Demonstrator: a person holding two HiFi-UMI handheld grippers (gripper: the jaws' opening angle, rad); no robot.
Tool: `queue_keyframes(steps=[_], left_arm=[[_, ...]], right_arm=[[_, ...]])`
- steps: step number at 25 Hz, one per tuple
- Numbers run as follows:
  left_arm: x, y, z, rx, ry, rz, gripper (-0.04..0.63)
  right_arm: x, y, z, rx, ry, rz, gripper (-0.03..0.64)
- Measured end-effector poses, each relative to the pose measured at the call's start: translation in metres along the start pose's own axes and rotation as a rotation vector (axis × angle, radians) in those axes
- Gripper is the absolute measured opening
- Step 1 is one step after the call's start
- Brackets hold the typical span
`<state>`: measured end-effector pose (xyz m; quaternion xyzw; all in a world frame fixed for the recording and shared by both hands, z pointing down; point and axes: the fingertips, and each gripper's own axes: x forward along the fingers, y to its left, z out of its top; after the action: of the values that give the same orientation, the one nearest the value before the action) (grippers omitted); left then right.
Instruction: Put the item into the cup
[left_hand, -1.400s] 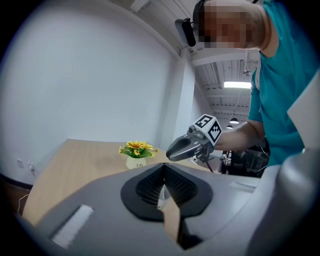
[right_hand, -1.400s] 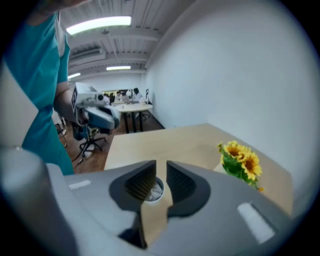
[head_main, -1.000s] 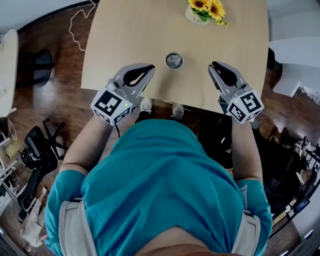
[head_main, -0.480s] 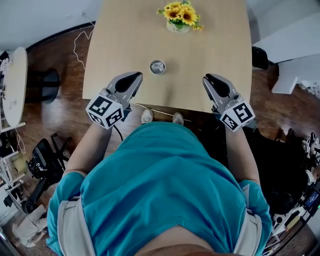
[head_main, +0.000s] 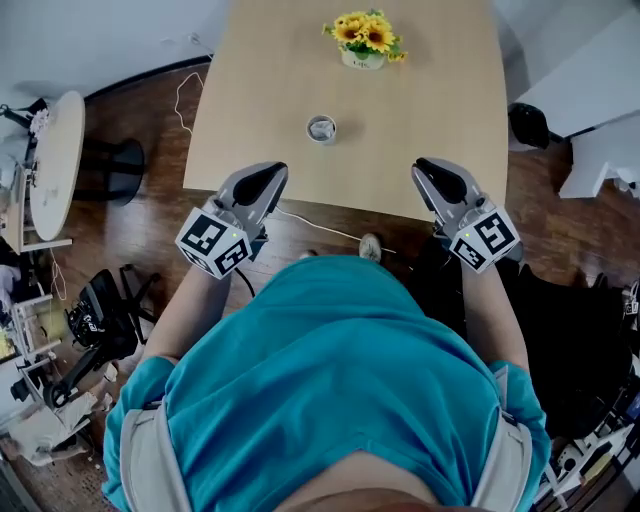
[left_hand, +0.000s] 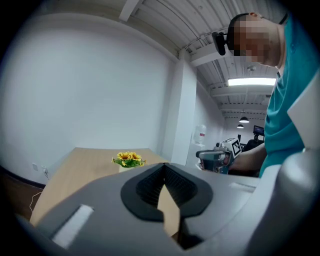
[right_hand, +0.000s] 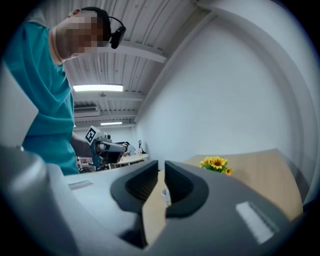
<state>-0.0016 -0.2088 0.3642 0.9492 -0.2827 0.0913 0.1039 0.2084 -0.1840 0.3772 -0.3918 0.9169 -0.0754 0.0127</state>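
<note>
Farther off now, small pale cup (head_main: 310, 130) holds crumpled item (head_main: 322, 129).

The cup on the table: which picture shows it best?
The head view. It looks down on the whole cup, open top and all. The right gripper view shows only a sliver of it between the fingers. The left gripper view does not show it.

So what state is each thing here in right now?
Left gripper: shut, empty.
Right gripper: open a crack, empty.
Cup: upright on the table, contents too small to tell.
Flowers: upright.
</note>
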Motion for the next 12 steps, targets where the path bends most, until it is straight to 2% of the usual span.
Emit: queue_keyframes(steps=[4, 12], left_arm=[[-0.031, -0.003, -0.002, 0.001, -0.039, -0.019, 0.002], [-0.138, -0.011, -0.021, 0.091, -0.079, -0.117, 0.002]], right_arm=[[-0.001, 0.032, 0.002, -0.016, -0.001, -0.019, 0.038], [0.006, 0.131, 0.005, -0.042, 0.008, -0.129, 0.038]])
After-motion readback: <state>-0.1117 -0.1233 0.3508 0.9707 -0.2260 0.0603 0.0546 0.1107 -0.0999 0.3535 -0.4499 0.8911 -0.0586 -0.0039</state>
